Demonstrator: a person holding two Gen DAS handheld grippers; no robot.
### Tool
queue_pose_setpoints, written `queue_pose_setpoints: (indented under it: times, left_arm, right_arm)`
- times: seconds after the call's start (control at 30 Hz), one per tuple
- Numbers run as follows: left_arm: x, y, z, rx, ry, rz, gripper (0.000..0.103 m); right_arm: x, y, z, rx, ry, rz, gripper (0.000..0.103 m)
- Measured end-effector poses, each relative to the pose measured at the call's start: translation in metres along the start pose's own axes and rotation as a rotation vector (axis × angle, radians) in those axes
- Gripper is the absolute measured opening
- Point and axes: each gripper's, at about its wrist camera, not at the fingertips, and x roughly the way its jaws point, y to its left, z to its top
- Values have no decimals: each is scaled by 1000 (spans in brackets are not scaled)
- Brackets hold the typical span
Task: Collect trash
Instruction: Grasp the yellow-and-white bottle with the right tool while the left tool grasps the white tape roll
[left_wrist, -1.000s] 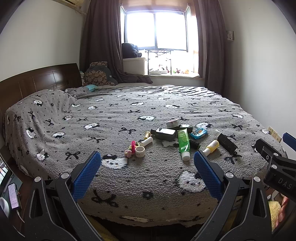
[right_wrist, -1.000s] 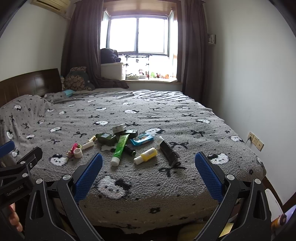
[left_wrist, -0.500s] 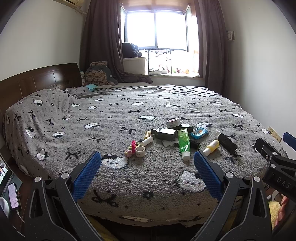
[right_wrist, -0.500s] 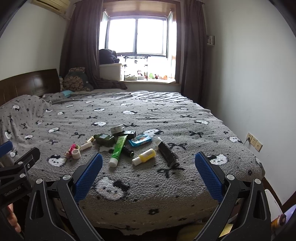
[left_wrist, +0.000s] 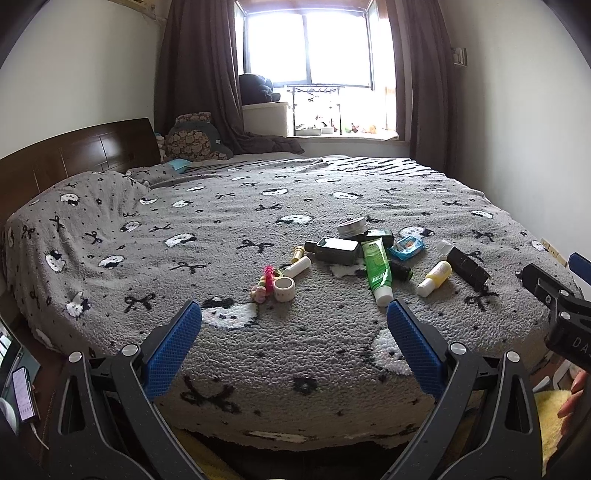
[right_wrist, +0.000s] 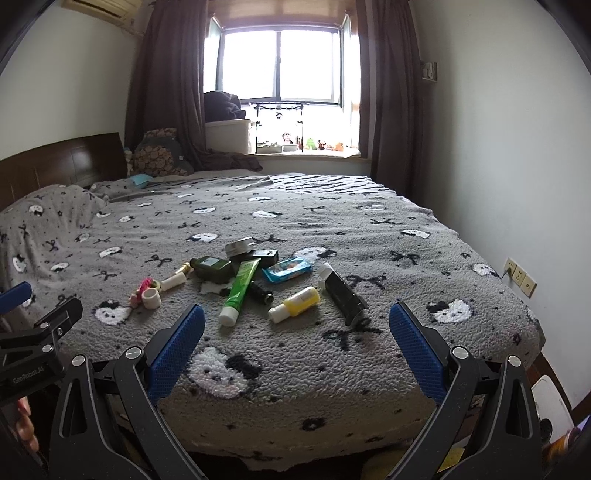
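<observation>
Little has changed: right tool (right_wrist: 293, 330) has edged slightly closer to the bed (right_wrist: 424, 258). Both tools, left tool (left_wrist: 293, 325) included, gape wide, empty. Trash pile (right_wrist: 258, 280) lies just ahead; collecting not yet begun.

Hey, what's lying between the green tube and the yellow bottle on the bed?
A small black cylinder lies between the green tube and the yellow bottle, clearest in the right wrist view.
</observation>
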Motion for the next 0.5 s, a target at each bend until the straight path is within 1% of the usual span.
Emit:
queue_pose_setpoints:
  times: [0.1, 0.23, 0.37, 0.5]
  left_arm:
    - [9, 0, -6, 23, 8, -3, 95]
    - [24, 1, -16, 38, 41, -18, 95]
    - [42, 4, -26, 34, 82, -20, 95]
    - [62, 12, -33, -3, 126, -37, 95]
  right_arm:
    - [9, -6, -5, 20, 30, 33, 100]
    - [25, -15, -14, 40, 68, 19, 100]
    - [42, -23, -23, 56, 96, 10, 100]
    - [61, -29, -30, 83, 137, 21, 100]
